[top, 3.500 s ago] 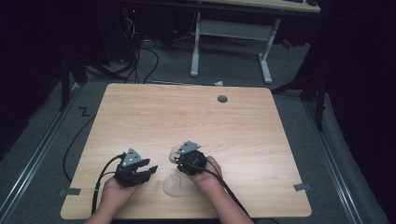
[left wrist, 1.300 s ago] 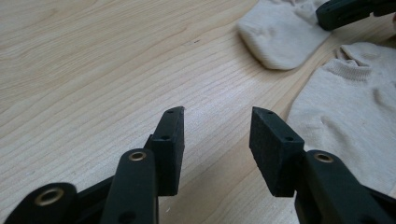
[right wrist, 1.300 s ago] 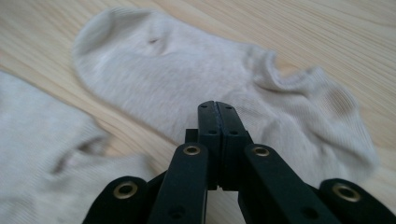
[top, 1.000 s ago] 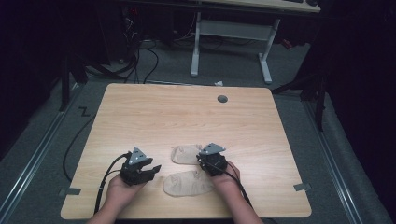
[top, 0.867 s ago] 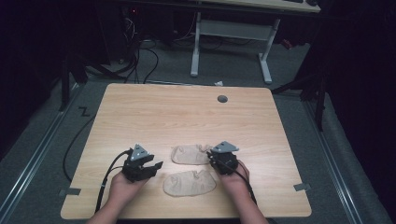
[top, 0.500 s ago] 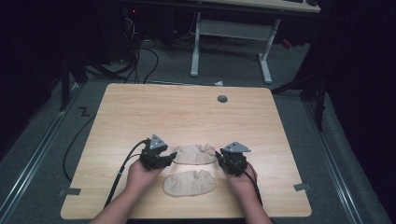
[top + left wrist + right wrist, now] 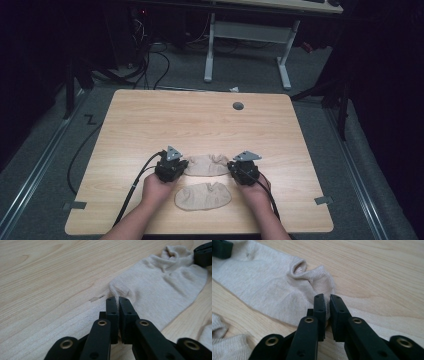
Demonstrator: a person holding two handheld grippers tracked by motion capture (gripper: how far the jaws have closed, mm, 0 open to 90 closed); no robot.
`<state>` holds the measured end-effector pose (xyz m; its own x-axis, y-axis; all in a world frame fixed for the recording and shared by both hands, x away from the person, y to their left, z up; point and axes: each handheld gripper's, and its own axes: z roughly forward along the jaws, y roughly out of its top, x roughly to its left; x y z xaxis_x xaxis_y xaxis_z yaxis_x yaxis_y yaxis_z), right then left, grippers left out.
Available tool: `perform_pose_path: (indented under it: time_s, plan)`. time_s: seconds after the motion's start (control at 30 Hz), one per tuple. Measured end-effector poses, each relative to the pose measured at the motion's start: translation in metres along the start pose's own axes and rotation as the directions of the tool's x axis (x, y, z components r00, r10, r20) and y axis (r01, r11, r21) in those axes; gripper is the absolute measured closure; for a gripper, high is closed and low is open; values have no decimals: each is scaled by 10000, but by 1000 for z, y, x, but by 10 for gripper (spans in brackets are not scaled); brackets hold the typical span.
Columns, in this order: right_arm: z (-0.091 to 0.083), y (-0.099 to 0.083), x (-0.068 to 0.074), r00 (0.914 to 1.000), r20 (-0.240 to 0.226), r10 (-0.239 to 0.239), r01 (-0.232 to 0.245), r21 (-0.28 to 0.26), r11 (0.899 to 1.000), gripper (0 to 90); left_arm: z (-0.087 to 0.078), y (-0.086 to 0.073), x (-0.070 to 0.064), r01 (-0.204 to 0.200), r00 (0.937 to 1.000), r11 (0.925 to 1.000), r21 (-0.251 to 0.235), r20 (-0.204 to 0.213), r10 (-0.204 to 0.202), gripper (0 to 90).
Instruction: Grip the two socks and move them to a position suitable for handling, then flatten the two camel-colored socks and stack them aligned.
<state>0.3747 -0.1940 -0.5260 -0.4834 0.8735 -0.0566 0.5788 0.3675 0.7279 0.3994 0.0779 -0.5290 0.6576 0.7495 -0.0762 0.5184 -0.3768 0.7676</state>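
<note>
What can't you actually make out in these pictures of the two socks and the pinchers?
- Far sock: in the high view both its ends lie under the left gripper and right gripper.
- How much fabric each holds: in the gripper views the black jaws cover the pinched edge.
- Near sock: cut off by the frame edge in both gripper views.
- Small grey disc on the table: too small to identify.

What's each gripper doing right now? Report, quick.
Left gripper: closed, pinching the toe end of the far sock.
Right gripper: closed, pinching the cuff end of the same sock.
</note>
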Motion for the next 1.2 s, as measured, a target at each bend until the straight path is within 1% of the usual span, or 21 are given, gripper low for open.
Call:
perform_pose_path:
  time_s: [0.03,0.07,0.1,0.13,0.2,0.23,0.37,0.43,0.53,0.63,0.7,0.77,0.87,0.93,0.97,1.07,1.13,1.2]
  plan:
    - [0,0,0,10000,0,0,0,0,10000,848,0,0,0,0,10000,10000,0,0,0,870]
    - [-5,2,5,9992,121,-368,372,-278,9989,850,-5,2,-1,72,9999,9997,-227,83,-70,870]
    - [-5,2,5,9992,121,-368,372,-278,9989,850,-5,2,-1,72,9999,9997,-227,83,-70,870]
    - [-11,5,6,9990,136,-421,428,-581,9974,850,-10,4,-3,62,9999,9990,-442,118,-57,870]
    - [-13,6,6,9991,166,-383,393,-649,9971,850,-12,5,-4,39,9999,9986,-531,124,-32,870]
    - [-17,7,7,9990,214,-395,411,-827,9957,850,-16,7,-6,-16,9999,9976,-692,141,26,870]
    - [-21,7,7,9990,244,-386,407,-945,9947,849,-20,8,-7,75,9998,9964,-841,172,-61,869]
    - [-23,6,7,9983,301,-494,522,-1003,9936,849,-22,8,-6,60,9999,9963,-856,113,-51,869]
    - [-25,4,7,9983,311,-489,518,-1032,9933,849,-22,8,-6,44,9999,9962,-869,99,-36,869]
    - [-27,5,8,9983,304,-491,521,-1101,9925,849,-24,7,-7,-104,9999,9960,-884,81,111,870]
    - [-30,6,9,9982,312,-510,544,-1208,9912,850,-24,6,-6,-33,9998,9965,-832,169,47,870]
    - [-32,7,10,9981,318,-526,562,-1269,9903,850,-26,5,-6,-98,9999,9963,-851,114,108,870]
    - [-32,9,11,9983,270,-521,553,-1323,9897,849,-29,6,-4,-85,9999,9955,-947,63,91,870]
    - [-31,9,12,9982,185,-578,597,-1303,9897,849,-31,6,-3,-25,9999,9951,-990,139,39,870]
    - [-29,9,13,9979,135,-632,644,-1258,9900,849,-32,6,-2,-84,10000,9951,-980,41,89,870]
    - [-29,10,13,9981,98,-614,622,-1271,9899,849,-34,5,-2,5,10000,9951,-985,69,2,870]
    - [-31,10,15,9973,61,-726,728,-1352,9881,849,-40,3,-3,-83,10000,9947,-1028,-54,78,870]
    - [-33,11,16,9969,18,-786,780,-1441,9865,849,-43,1,-3,3,10000,9951,-992,53,2,870]
